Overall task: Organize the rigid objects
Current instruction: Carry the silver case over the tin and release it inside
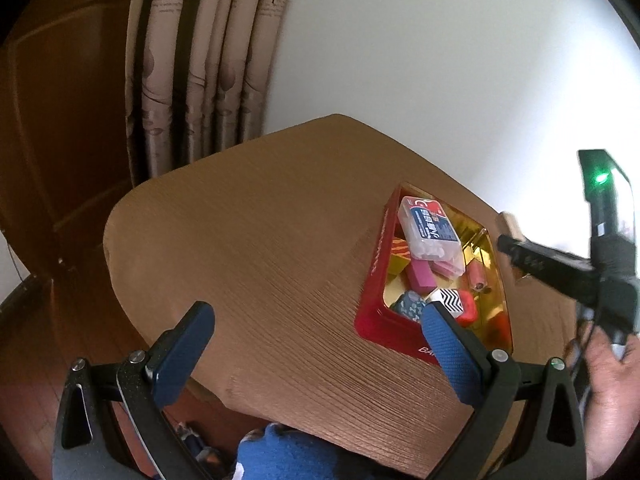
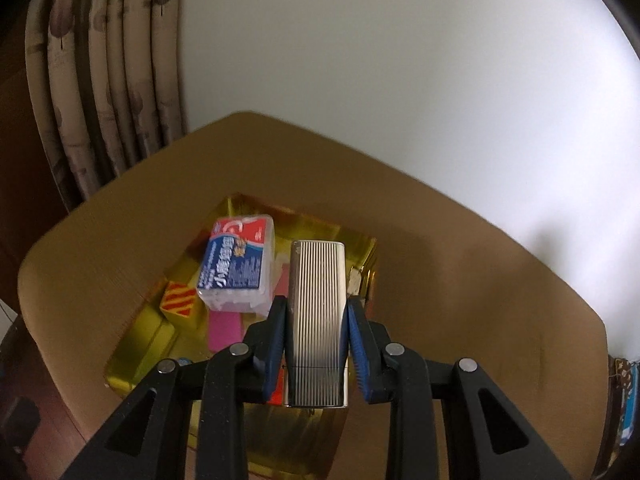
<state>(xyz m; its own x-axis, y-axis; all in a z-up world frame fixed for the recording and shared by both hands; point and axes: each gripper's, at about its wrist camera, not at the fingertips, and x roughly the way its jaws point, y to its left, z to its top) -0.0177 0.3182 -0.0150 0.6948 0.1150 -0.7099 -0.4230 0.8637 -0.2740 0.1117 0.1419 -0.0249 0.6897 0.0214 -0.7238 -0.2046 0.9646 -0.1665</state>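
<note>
My right gripper (image 2: pixel 316 304) is shut on a silver ribbed metal case (image 2: pixel 318 320) and holds it over the right part of a red tray with a gold inside (image 2: pixel 132 352). The tray holds a clear box with a blue and red label (image 2: pixel 240 264), a red-and-yellow striped cube (image 2: pixel 180 300) and a pink block (image 2: pixel 226 328). In the left wrist view the tray (image 1: pixel 372 272) lies on the table's right side, with the labelled box (image 1: pixel 430 232), the pink block (image 1: pixel 420 276) and a zigzag-patterned piece (image 1: pixel 450 300) inside. My left gripper (image 1: pixel 318 316) stands open and holds nothing, left of the tray.
The brown table (image 1: pixel 260 240) has rounded corners and ends against a white wall. A patterned curtain (image 1: pixel 200 60) hangs at the back left. A hand (image 1: pixel 608 392) carries the right gripper (image 1: pixel 516 240) in from the right. Blue cloth (image 1: pixel 280 452) shows below the table's near edge.
</note>
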